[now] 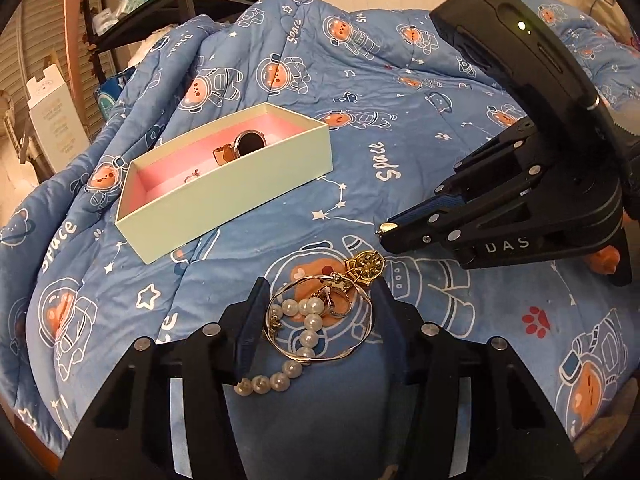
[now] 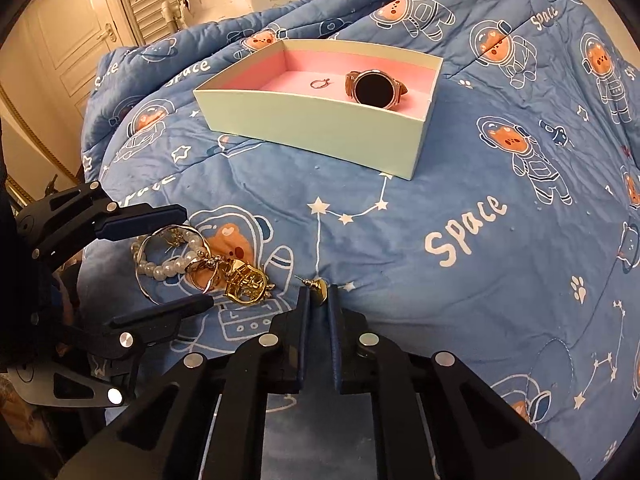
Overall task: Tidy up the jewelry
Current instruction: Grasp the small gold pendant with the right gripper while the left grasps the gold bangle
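A heap of jewelry lies on the blue quilt (image 1: 400, 100): a gold bangle (image 1: 360, 344), a pearl bracelet (image 1: 308, 320), rings (image 1: 336, 300) and a gold pendant (image 1: 366, 266). My left gripper (image 1: 320, 292) straddles the bangle with both pads against its rim, shut on it. In the right wrist view the left gripper (image 2: 198, 256) holds the same bangle (image 2: 146, 292). My right gripper (image 2: 318, 294) is shut on a small gold stud earring (image 2: 320, 286), just right of the heap. A pale green box (image 2: 312, 132) with pink lining holds a watch (image 2: 374, 90) and a ring (image 2: 318, 83).
The box (image 1: 224, 200) sits on the quilt beyond the heap. A black shelf unit (image 1: 140, 0) and a white carton (image 1: 52, 120) stand past the bed's far left edge. A cream door (image 2: 72, 40) is behind. The quilt is lumpy and falls away at the sides.
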`<state>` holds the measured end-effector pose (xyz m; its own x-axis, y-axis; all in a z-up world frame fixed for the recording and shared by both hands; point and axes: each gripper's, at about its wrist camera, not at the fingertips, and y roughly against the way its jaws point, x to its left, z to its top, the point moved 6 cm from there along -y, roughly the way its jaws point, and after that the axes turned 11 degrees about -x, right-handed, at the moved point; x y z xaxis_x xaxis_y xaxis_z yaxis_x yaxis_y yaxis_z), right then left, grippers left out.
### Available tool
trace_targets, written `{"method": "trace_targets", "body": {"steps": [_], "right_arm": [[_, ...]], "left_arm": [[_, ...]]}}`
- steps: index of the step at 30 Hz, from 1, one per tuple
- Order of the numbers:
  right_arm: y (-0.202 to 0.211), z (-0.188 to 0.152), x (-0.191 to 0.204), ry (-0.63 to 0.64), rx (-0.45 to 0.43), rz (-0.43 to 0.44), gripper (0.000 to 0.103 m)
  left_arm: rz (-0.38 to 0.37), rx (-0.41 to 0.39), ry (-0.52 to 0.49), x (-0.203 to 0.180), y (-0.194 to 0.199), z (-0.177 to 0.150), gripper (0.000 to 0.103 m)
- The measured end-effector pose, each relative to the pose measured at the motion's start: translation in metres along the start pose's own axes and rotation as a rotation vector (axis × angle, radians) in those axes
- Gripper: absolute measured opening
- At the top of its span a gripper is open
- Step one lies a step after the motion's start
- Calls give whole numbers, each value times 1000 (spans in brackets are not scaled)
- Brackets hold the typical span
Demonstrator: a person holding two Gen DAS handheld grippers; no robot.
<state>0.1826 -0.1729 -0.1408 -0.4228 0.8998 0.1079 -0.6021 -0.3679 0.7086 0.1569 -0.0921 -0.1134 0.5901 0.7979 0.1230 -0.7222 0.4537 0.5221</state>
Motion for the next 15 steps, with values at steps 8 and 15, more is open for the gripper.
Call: {"method": "trace_targets", "body": {"steps": [8,15], "right_arm": [[2,-1,0,-2,-9,4,5],[2,-1,-2,-26,-9,29,10]], "left_arm": [[7,-22,98,7,13,1,53],[16,-19,146,12,16,-2,53]]}}
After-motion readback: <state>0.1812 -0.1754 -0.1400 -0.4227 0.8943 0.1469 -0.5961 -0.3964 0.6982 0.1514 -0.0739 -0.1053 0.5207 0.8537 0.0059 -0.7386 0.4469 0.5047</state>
